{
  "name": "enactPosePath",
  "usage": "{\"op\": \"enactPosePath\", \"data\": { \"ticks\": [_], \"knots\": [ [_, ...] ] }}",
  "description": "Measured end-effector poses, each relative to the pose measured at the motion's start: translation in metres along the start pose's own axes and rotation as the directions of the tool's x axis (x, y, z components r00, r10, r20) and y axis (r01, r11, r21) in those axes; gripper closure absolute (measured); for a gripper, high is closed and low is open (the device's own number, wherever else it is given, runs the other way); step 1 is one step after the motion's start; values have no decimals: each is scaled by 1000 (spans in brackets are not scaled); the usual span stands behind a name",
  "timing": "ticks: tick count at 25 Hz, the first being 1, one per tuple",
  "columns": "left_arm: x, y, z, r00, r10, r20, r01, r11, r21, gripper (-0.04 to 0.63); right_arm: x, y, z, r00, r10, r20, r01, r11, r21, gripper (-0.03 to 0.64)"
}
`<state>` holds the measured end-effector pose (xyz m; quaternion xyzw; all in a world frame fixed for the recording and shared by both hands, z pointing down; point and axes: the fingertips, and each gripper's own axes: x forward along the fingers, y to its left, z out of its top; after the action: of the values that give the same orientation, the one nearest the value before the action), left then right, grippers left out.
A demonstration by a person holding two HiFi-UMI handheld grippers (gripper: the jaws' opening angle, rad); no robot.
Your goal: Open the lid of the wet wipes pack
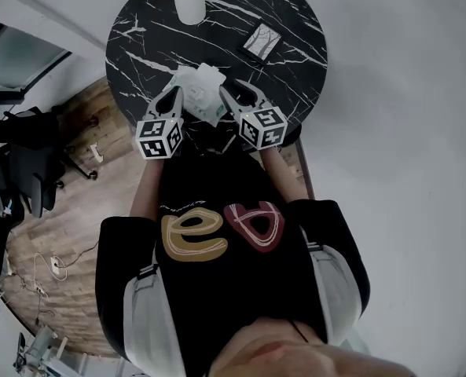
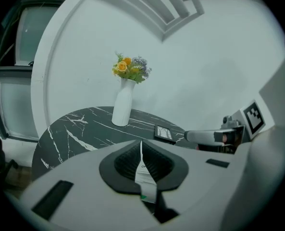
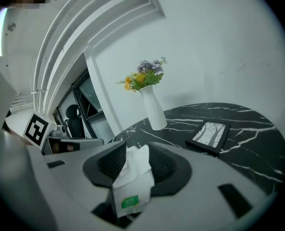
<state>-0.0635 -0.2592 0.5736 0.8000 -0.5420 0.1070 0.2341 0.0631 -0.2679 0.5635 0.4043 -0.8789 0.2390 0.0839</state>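
Note:
The white wet wipes pack (image 1: 201, 93) hangs between my two grippers over the near edge of the round black marble table (image 1: 295, 77). In the left gripper view, the left gripper (image 2: 142, 153) is shut on a thin white flap (image 2: 145, 174) with green print, seen edge-on; I take it for the pack's lid. In the right gripper view the crumpled pack (image 3: 130, 186), with its green label, fills the gap of the right gripper (image 3: 135, 158), touching both pads. From above, the left gripper (image 1: 172, 94) and right gripper (image 1: 231, 94) flank the pack.
A white vase with yellow flowers (image 1: 189, 2) stands at the table's far side. A framed picture (image 1: 262, 42) lies flat at the back right. An office chair (image 1: 28, 171) and cables sit on the wooden floor to the left.

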Motion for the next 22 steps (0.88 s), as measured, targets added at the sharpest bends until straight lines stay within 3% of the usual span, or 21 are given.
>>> {"op": "enactPosePath", "data": {
  "ticks": [6, 15, 22],
  "knots": [
    [-9, -9, 2, 1000, -14, 0, 14, 1000, 24, 577, -7, 9, -6, 1000, 4, -12, -4, 1000, -19, 479],
    [-17, -22, -1, 1000, -28, 11, 27, 999, 36, 577, -17, 22, -4, 999, 34, 29, -34, 999, 2, 583],
    [-14, -31, -4, 999, -52, 6, 52, 998, 47, 577, -17, 22, -7, 1000, 14, 16, -13, 999, -41, 606]
  ]
}}
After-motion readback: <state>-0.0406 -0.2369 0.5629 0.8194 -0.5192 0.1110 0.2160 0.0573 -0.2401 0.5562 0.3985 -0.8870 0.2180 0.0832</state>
